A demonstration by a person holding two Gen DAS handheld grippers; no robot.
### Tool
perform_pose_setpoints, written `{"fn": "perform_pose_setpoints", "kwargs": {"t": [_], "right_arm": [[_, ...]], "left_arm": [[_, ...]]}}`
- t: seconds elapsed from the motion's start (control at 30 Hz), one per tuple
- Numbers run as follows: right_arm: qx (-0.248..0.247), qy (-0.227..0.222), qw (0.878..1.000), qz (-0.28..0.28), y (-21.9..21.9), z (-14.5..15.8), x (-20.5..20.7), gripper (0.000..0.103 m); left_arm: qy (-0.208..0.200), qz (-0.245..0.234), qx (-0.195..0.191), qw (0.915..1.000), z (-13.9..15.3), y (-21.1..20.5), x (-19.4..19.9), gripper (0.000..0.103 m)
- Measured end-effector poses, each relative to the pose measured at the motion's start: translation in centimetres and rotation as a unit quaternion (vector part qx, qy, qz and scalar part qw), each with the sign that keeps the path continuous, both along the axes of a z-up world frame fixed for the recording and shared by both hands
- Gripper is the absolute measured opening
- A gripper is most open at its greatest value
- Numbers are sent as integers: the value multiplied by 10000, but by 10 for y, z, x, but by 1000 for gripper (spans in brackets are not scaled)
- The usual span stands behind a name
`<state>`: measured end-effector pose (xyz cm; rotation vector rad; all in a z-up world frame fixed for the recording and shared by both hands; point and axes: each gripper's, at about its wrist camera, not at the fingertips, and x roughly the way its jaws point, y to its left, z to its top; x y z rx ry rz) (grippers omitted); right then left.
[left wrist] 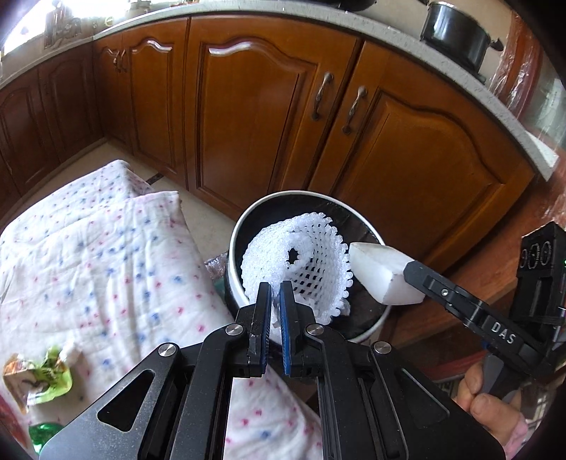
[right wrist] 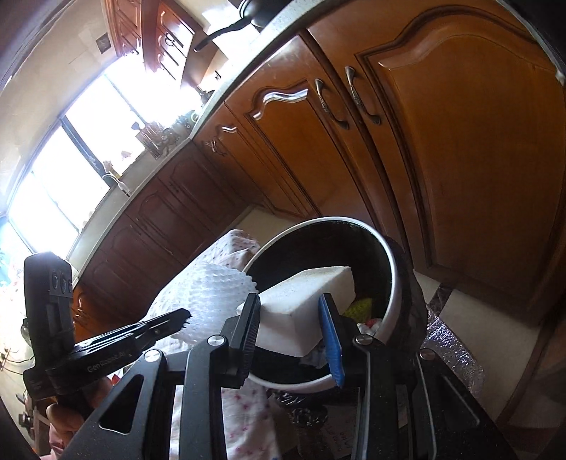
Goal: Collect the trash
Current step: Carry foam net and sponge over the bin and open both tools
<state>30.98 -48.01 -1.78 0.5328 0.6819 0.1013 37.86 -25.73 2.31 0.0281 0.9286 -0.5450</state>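
A white foam net sleeve (left wrist: 318, 240) hangs over the mouth of the trash bin (left wrist: 234, 233), a white-rimmed bin with a black liner. My left gripper (left wrist: 276, 287) is shut on the net's lower edge. From the right, my right gripper (left wrist: 412, 270) holds a white foam block (left wrist: 378, 269) over the bin's rim. In the right wrist view the right gripper (right wrist: 292, 320) is shut on the foam block (right wrist: 304, 300) in front of the bin (right wrist: 394, 283). The left gripper (right wrist: 185, 316) with the net (right wrist: 212, 293) is at the left. Yellow trash (right wrist: 361, 306) lies inside the bin.
A table with a white dotted cloth (left wrist: 106, 254) stands left of the bin, with a crumpled green wrapper (left wrist: 42, 382) on it. Wooden cabinet doors (left wrist: 247, 106) rise behind the bin. A black pot (left wrist: 456, 32) sits on the counter. Bubble wrap (right wrist: 456, 354) lies on the floor.
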Motion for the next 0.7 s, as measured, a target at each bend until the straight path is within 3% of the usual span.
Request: {"fn": "perform_pose_setpoints", "kwargs": {"t": [0.23, 0.43, 0.5, 0.57, 0.7], "right_arm": [[-11, 138, 9999, 52, 0, -7, 10, 36], [53, 223, 9997, 42, -1, -14, 17, 47], [83, 200, 9998, 10, -3, -14, 16, 53], [133, 166, 9998, -23, -4, -14, 13, 53], [194, 94, 9997, -128, -6, -10, 0, 54]], "left_arm": [[132, -94, 149, 9998, -13, -23, 13, 5], [170, -85, 238, 9995, -18, -32, 16, 6], [216, -49, 206, 9995, -19, -34, 17, 14], [275, 4, 133, 9995, -19, -31, 18, 40], [291, 53, -3, 9996, -19, -26, 17, 45]]}}
